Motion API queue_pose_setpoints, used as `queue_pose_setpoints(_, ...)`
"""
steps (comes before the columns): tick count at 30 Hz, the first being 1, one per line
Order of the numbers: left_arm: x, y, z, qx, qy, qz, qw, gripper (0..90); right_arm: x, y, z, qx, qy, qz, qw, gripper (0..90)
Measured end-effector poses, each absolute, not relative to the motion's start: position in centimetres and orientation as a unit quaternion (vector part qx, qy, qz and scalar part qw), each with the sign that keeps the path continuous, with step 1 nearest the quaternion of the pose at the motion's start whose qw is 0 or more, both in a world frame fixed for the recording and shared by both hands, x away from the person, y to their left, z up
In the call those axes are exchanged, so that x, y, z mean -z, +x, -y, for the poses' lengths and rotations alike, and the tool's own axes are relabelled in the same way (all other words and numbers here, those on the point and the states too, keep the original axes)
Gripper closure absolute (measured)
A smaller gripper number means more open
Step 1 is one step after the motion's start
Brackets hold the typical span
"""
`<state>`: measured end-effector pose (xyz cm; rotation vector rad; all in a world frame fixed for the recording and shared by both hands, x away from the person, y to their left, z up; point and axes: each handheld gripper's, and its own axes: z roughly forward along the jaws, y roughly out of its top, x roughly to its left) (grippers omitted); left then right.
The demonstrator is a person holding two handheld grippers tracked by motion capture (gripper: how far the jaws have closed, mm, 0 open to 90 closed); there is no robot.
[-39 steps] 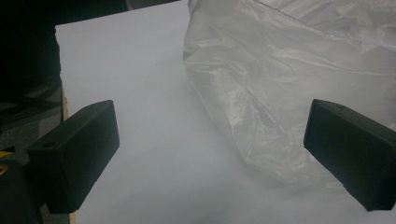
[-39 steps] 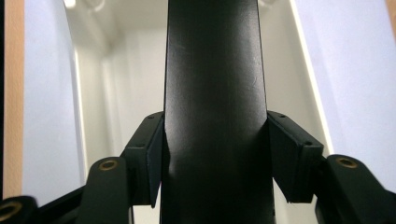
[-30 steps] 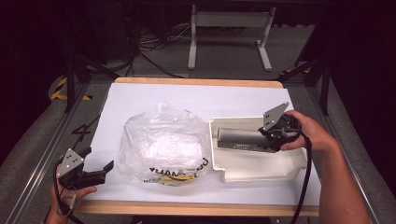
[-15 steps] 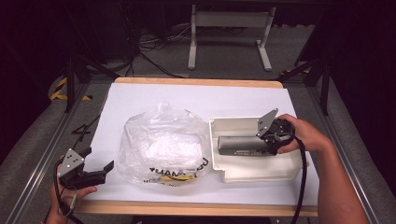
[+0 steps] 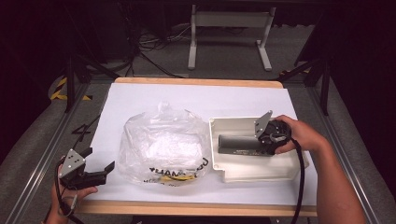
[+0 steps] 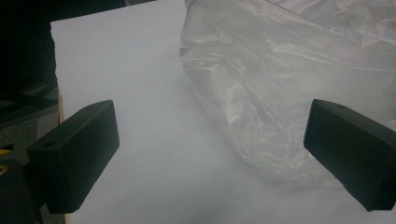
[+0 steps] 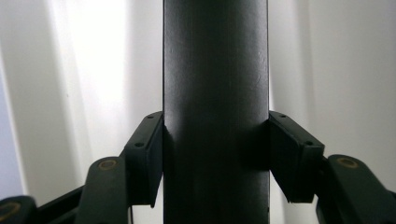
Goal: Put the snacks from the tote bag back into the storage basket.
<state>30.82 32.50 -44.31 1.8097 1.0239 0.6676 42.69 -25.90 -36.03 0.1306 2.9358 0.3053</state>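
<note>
A dark grey cylinder (image 5: 238, 143) lies lengthwise inside a cream tray (image 5: 243, 174) on the right of the white table. My right gripper (image 5: 256, 143) is shut on its right end. In the right gripper view both pads press the sides of the cylinder (image 7: 215, 107), held by the right gripper (image 7: 215, 154). A crumpled clear plastic bag (image 5: 161, 144) with black and yellow print sits mid-table. My left gripper (image 5: 99, 164) rests at the front left corner, open, pointing at the bag. In the left gripper view its jaws stand wide apart, the left gripper (image 6: 210, 149) empty, the bag (image 6: 289, 79) just beyond.
The white table cover (image 5: 196, 100) has bare room behind the bag and the tray. A wooden edge (image 5: 187, 208) runs along the front. A metal stand (image 5: 229, 28) and cables lie on the floor beyond the table.
My right gripper has sunk with the cylinder, from above the tray down into it. The left gripper has stayed where it was.
</note>
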Motion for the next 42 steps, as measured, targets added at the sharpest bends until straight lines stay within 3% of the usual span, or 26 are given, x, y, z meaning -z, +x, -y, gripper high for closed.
queue_pose_setpoints(24, 44.4, 30.9, -32.3, -0.268, 0.74, -0.415, 0.457, 4.3, 36.5, 42.8, 27.2, -0.056, 0.059, -0.992, 0.101, 41.2)
queue_pose_setpoints(35, 44.4, 31.0, -32.3, -0.265, 0.739, -0.415, 0.459, 4.3, 36.6, 42.8, 27.8, -0.044, 0.077, -0.987, 0.13, 33.4)
queue_pose_setpoints(42, 44.4, 30.9, -32.3, -0.265, 0.739, -0.414, 0.461, 4.3, 36.4, 42.7, 28.2, -0.036, 0.087, -0.984, 0.149, 34.0)
